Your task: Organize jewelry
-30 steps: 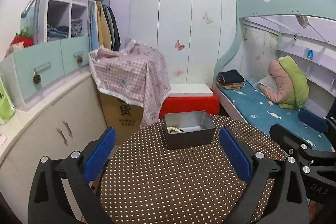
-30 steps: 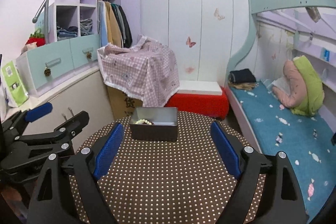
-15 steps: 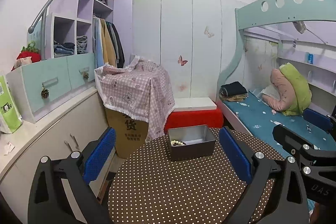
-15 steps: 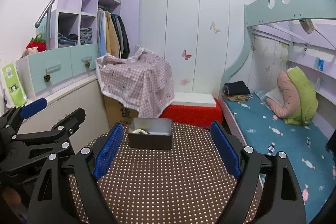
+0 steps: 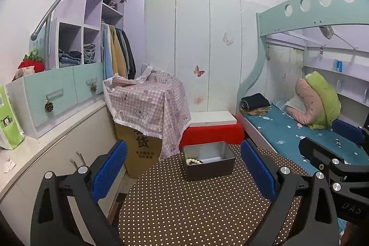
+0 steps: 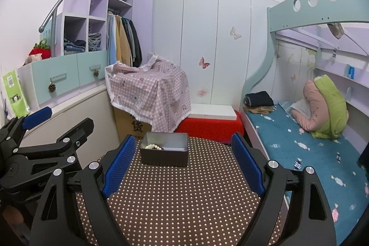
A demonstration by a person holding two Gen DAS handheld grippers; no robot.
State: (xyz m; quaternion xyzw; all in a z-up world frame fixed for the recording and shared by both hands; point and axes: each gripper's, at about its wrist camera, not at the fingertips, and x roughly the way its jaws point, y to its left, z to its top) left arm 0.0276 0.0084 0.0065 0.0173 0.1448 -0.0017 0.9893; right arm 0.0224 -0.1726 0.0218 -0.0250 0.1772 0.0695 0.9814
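Observation:
A grey metal box [image 5: 209,164] [image 6: 165,152] stands at the far side of a round table with a brown dotted cloth [image 5: 196,209] [image 6: 184,200]. Inside it, at the left end, lies a bracelet of pale and dark beads [image 5: 194,161] [image 6: 154,146]. My left gripper [image 5: 184,170] is open, well back from the box, with nothing between its blue pads. My right gripper [image 6: 182,164] is open too, empty, also short of the box. Each gripper shows at the edge of the other's view.
A cardboard carton under a pink checked cloth [image 5: 147,105] stands behind the table on the left. A red stool with a white top [image 5: 212,128] is behind the box. A bunk bed with a blue mattress [image 5: 299,133] runs along the right; cabinets and drawers [image 5: 53,93] line the left.
Both views have tilted upward, so the table and box sit lower in the pictures and more ceiling shows. Both grippers stay open and empty. The box and beads have not moved.

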